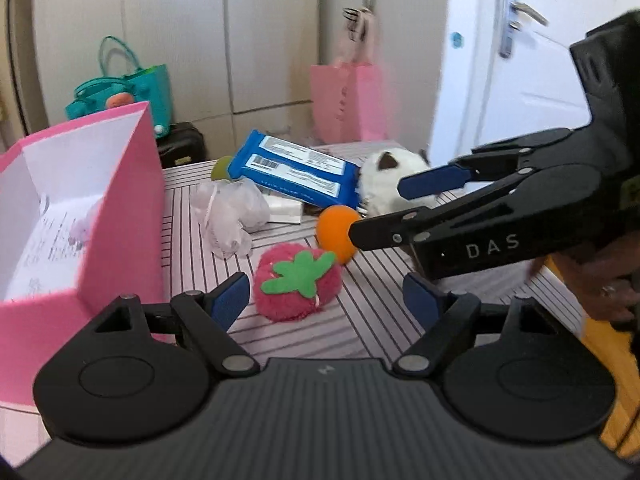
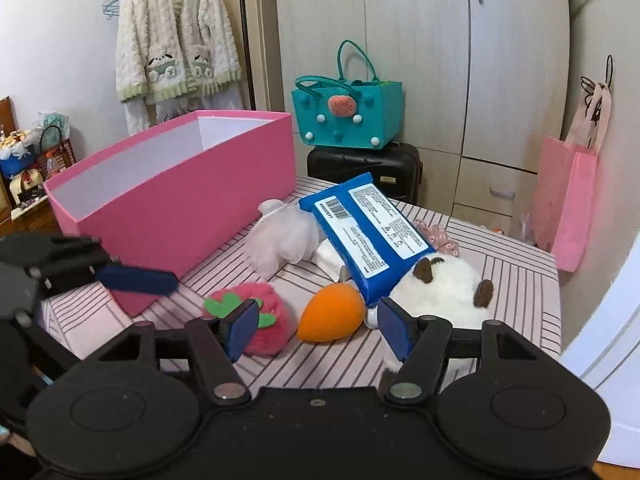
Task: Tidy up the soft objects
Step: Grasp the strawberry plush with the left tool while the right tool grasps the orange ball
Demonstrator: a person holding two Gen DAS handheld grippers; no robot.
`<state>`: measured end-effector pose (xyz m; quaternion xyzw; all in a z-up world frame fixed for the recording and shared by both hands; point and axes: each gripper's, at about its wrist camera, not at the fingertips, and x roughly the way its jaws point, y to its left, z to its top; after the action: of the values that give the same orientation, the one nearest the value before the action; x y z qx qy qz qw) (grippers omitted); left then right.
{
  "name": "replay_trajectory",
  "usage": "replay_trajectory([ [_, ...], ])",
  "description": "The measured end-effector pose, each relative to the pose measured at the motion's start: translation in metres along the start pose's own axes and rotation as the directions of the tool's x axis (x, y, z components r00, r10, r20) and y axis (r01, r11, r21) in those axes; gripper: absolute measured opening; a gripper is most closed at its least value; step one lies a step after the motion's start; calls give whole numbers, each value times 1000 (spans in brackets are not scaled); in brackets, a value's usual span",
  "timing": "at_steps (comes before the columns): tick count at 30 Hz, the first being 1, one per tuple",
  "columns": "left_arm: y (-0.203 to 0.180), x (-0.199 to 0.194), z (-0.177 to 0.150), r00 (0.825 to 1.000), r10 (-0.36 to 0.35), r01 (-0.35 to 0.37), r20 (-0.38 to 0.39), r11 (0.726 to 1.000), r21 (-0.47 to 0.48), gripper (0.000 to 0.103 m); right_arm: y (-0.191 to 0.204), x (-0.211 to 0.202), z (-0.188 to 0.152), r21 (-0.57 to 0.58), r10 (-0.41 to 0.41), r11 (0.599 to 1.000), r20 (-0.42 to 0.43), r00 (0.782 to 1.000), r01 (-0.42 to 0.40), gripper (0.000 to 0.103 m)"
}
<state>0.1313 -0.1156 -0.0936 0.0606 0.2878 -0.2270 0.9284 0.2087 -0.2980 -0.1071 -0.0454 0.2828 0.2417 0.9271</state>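
Note:
On the striped table (image 1: 360,320) lies a pink strawberry plush (image 1: 296,280), just ahead of my left gripper (image 1: 324,300), whose jaws stand open on either side of it without touching. An orange egg-shaped sponge (image 2: 330,312) sits between the fingers of my open right gripper (image 2: 318,330), apart from both pads. In the left wrist view, my right gripper (image 1: 394,208) reaches in from the right over the orange sponge (image 1: 334,232). A white plush (image 2: 444,292) with brown ears lies to the right, under a blue packet (image 2: 368,228). The open pink box (image 2: 172,200) stands at the left.
A white mesh pouf (image 2: 284,240), a tissue pack and a floral scrunchie (image 2: 438,236) lie behind the toys, and a green ball (image 1: 222,168) sits at the table's back. A teal felt bag (image 2: 348,116) rests on a black suitcase (image 2: 364,168). A pink paper bag (image 2: 564,208) hangs at the right.

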Motion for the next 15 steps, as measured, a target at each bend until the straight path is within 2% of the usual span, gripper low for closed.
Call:
replay_trajectory([
  [4, -4, 14, -7, 994, 96, -97, 53, 995, 13, 81, -8, 11, 2, 63, 49, 997, -6, 999, -49, 70],
  [7, -5, 25, -8, 989, 140, -143, 50, 989, 42, 76, -13, 19, 3, 103, 48, 994, -29, 998, -45, 70],
  [10, -4, 31, -9, 990, 134, -136, 43, 990, 45, 72, -11, 28, 2, 110, 31, 994, -48, 998, -25, 70],
  [15, -1, 43, -9, 992, 128, -128, -1, 991, 29, 56, -10, 43, -1, 149, 24, 989, -80, 997, -12, 68],
])
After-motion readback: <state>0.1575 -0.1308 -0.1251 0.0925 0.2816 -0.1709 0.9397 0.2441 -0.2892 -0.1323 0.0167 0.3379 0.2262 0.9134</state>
